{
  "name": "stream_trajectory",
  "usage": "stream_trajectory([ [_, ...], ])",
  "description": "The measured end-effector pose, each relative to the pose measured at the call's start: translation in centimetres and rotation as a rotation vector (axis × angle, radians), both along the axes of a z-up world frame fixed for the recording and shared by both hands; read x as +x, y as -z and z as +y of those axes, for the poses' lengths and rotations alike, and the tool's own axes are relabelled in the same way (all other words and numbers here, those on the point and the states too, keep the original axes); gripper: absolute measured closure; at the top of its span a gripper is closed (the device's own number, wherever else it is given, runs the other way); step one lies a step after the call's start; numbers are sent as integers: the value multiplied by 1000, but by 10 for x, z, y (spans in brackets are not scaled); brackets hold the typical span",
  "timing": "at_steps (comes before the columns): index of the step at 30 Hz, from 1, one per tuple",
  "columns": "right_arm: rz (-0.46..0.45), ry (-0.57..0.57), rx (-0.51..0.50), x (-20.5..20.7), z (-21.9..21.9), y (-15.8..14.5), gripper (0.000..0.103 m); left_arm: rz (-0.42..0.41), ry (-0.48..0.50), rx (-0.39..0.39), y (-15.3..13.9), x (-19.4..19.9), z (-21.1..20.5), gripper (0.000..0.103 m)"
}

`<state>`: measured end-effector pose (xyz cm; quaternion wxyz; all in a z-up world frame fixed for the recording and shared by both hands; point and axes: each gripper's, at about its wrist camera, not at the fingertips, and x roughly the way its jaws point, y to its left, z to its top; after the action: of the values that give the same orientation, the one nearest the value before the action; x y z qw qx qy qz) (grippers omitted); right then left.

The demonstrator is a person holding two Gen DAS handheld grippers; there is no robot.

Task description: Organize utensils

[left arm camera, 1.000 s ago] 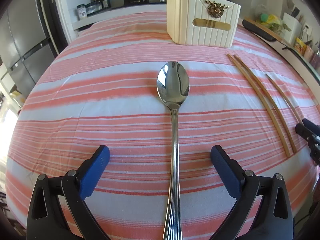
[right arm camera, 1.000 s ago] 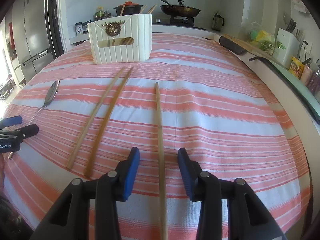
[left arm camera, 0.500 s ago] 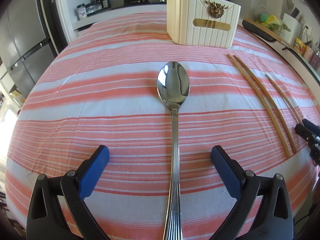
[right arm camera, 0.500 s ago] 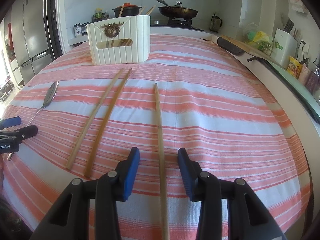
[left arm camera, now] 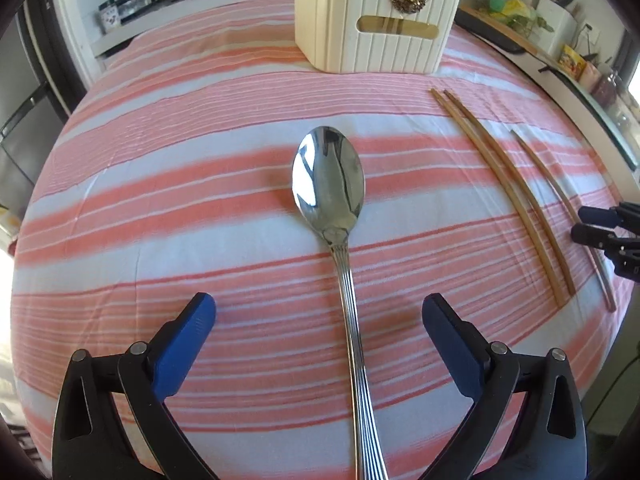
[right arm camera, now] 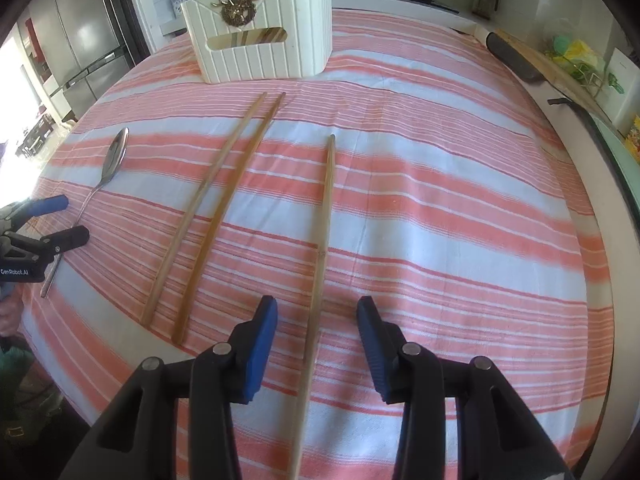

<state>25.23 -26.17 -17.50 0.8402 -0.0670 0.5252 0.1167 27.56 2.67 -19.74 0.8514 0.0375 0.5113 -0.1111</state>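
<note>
A polished steel spoon (left arm camera: 329,184) with a ribbed handle lies bowl-up on the striped cloth (left arm camera: 160,208), its handle running between the wide-open, empty left gripper (left arm camera: 318,318). The right gripper (right arm camera: 316,316), part open, straddles a single wooden chopstick (right arm camera: 324,216) without touching it; a cream ribbed holder (right arm camera: 260,36) stands beyond both.

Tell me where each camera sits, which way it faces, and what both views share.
Left wrist: sits behind the left gripper, facing along the long silver metal spoon toward the white ribbed utensil box; its open blue-padded jaws show.
Right wrist: sits behind the right gripper, facing along the single wooden chopstick toward the box; open jaws show.
Shared: spoon, box, paired wooden chopsticks, striped tablecloth, each other's gripper.
</note>
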Motion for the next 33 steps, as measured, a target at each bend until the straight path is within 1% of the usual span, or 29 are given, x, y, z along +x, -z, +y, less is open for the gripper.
stream_trajectory([
  [1, 6, -14, -11, 6, 3, 0, 61, 4, 11, 7, 1, 7, -3, 1],
  [3, 15, -39, -26, 21, 9, 1, 61, 7, 14, 60, 4, 23, -9, 1],
  [6, 30, -58, -34, 46, 19, 0, 61, 8, 43, 76, 3, 42, -19, 1],
  [7, 32, -65, -35, 53, 23, 0, 62, 10, 51, 72, 3, 47, -22, 6],
  [8, 31, -71, -33, 60, 26, 0, 68, 8, 58, 55, 2, 52, -24, 11],
  [9, 31, -72, -29, 68, 28, 0, 78, -2, 61, 49, 0, 55, -25, 24],
  [10, 30, -68, -33, 74, 29, -1, 86, -14, 62, 49, -3, 57, -25, 45],
  [11, 30, -64, -40, 80, 31, -1, 96, -22, 65, 42, -5, 59, -26, 60],
  [13, 33, -53, -20, 87, 30, -2, 97, -28, 52, 43, -8, 60, -24, 61],
  [15, 22, -27, 29, 89, 26, -8, 97, -63, 47, 49, -14, 51, -23, 61],
  [16, 6, -14, 62, 87, 23, -15, 97, -81, 43, 38, -20, 46, -21, 61],
  [19, -83, 1, 138, 70, 15, -47, 97, -145, 20, -21, -47, 27, -9, 61],
  [24, -212, 7, 217, 40, 7, -101, 97, -278, 2, -86, -100, -6, 6, 61],
  [26, -261, -4, 232, 26, 7, -118, 97, -319, -6, -111, -115, -19, 12, 61],
  [28, -304, -20, 230, 14, 9, -130, 97, -343, -14, -135, -125, -24, 18, 61],
  [33, -372, -28, 198, -1, 15, -138, 97, -370, -39, -164, -134, -30, 24, 61],
])
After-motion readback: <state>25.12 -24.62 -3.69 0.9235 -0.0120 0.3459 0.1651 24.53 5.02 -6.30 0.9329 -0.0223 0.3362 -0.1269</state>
